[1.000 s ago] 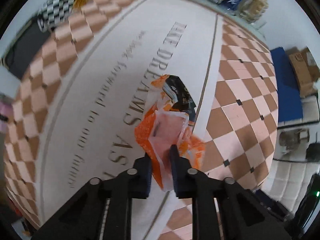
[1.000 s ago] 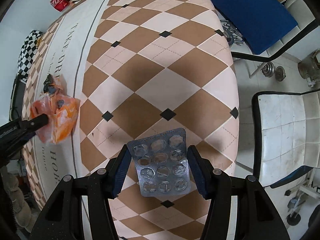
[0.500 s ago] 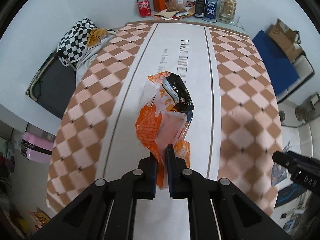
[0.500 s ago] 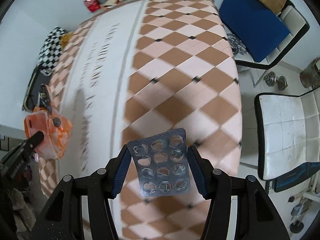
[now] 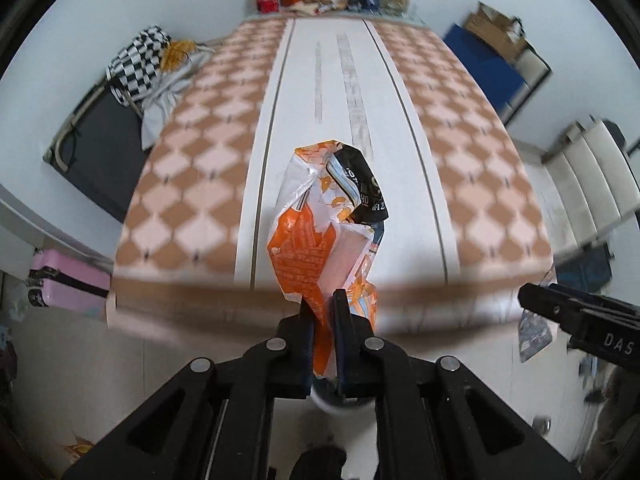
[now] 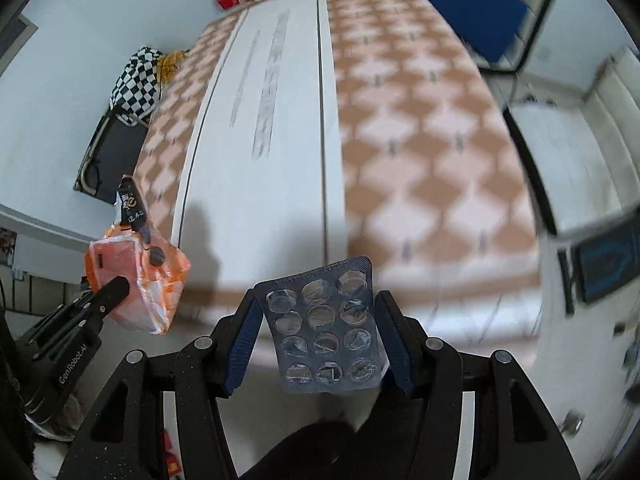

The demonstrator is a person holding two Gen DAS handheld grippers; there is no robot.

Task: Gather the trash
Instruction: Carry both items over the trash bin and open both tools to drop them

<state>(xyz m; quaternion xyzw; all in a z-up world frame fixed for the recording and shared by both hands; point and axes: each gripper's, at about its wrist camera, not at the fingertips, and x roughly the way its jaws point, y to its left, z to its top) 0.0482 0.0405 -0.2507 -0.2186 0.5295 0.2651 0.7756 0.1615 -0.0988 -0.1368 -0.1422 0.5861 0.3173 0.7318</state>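
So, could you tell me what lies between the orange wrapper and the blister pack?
Nothing: in the right wrist view, only open air over the table edge separates the orange wrapper from the blister pack.

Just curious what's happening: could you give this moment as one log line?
left claw: shut on orange wrapper | right claw: shut on pill sheet | both lifted off table

Both grippers clamped (left [image 5: 324, 312] — right [image 6: 316, 328]).

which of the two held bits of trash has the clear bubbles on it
The blister pack in the right tongs: a grey sheet with rows of clear round bubbles. The left tongs hold a crumpled orange wrapper instead, with no bubbles.
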